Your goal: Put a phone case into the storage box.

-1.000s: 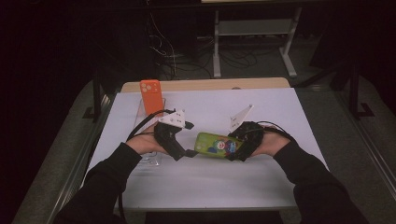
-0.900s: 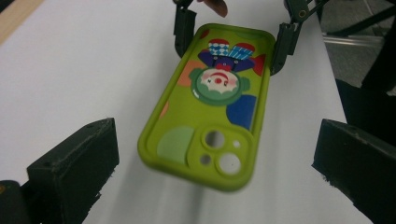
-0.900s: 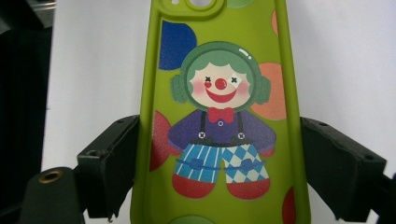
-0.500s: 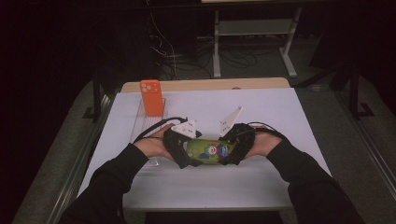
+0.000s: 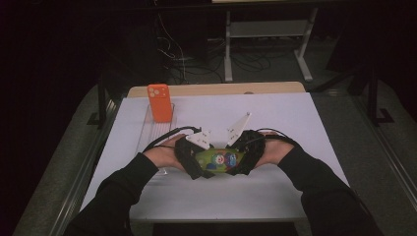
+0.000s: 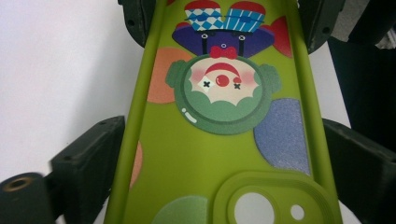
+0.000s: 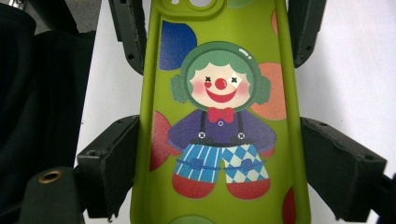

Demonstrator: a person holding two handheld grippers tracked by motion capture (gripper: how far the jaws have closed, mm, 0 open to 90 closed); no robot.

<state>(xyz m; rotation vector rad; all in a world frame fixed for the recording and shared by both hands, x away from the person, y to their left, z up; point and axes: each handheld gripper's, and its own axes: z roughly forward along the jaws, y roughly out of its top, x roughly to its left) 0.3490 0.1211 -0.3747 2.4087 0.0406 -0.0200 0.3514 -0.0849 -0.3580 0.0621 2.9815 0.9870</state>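
Change: left gripper (image 5: 196, 160), a second back off to the left with jaws spread wide, now in at centre frame in the high view; jaws just been closing, green clown phone case (image 5: 220, 159) between them.
Meaning: case now gripped from both ends, by the look of it — set up for a two-handed move, perhaps flexing or fitting the case.
Left jaws: narrowed onto the camera-hole end of the case (image 6: 219, 140), one black jaw flush against each long edge in the left gripper view; holding, not gaping.
Right gripper: (image 5: 244, 156) at the clown's-feet end, jaws fairly wide, clamped on the case (image 7: 219, 121) edges in the right gripper view.
Case position: centre of the high view, spanning the two grippers, just over the white bench (image 5: 295, 123); touching it or not, cannot tell.
Elsewhere: orange phone (image 5: 159, 102) upright at upper left, well apart, on a clear tray (image 5: 147, 129).
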